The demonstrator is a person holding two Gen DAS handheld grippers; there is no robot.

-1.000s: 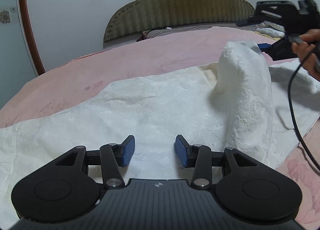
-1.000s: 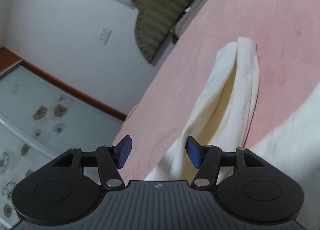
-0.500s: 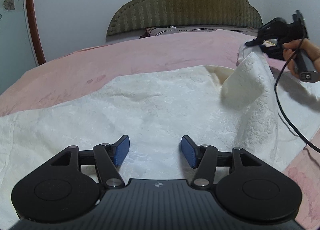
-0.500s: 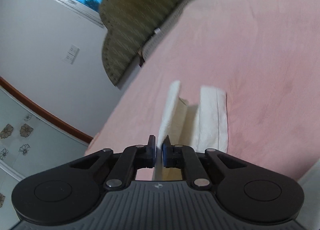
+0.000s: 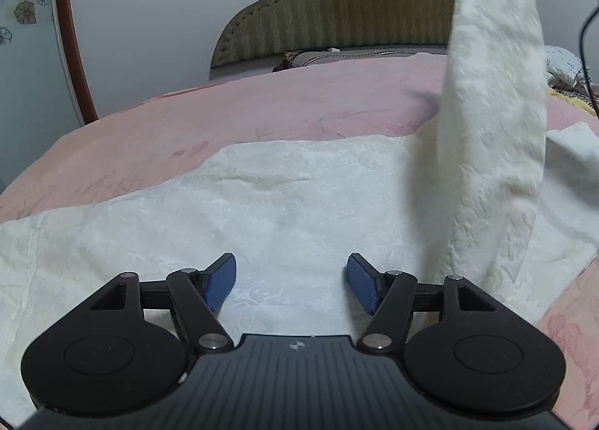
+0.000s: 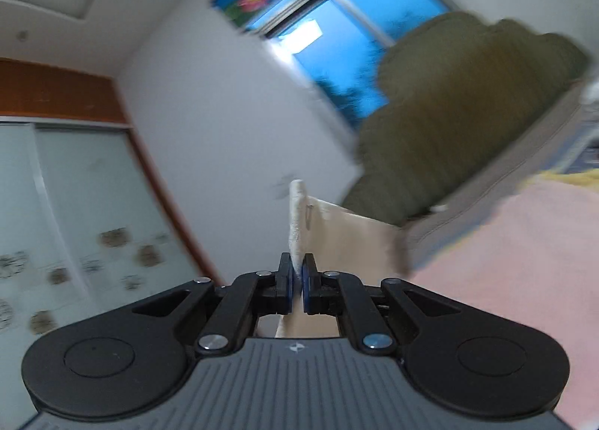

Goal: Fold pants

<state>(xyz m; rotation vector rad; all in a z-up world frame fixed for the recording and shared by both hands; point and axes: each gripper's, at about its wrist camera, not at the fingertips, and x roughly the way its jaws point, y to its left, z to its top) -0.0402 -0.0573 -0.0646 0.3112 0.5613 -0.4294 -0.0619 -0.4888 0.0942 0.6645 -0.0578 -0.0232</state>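
- White, textured pants (image 5: 284,205) lie spread across the pink bed (image 5: 262,108), one end raised in a tall column on the right side of the left wrist view.
- The right tool (image 6: 297,282) is clenched on that end's edge, likely so it can be carried over the flat part.
- The left tool (image 5: 291,286) hangs above the flat cloth with its jaws opening and nothing between them, probably readying to pin or grip the fabric.

Ahead of my left jaws the flat pants (image 5: 262,205) lie unobstructed; to their right a lifted pant leg (image 5: 494,112) blocks passage.
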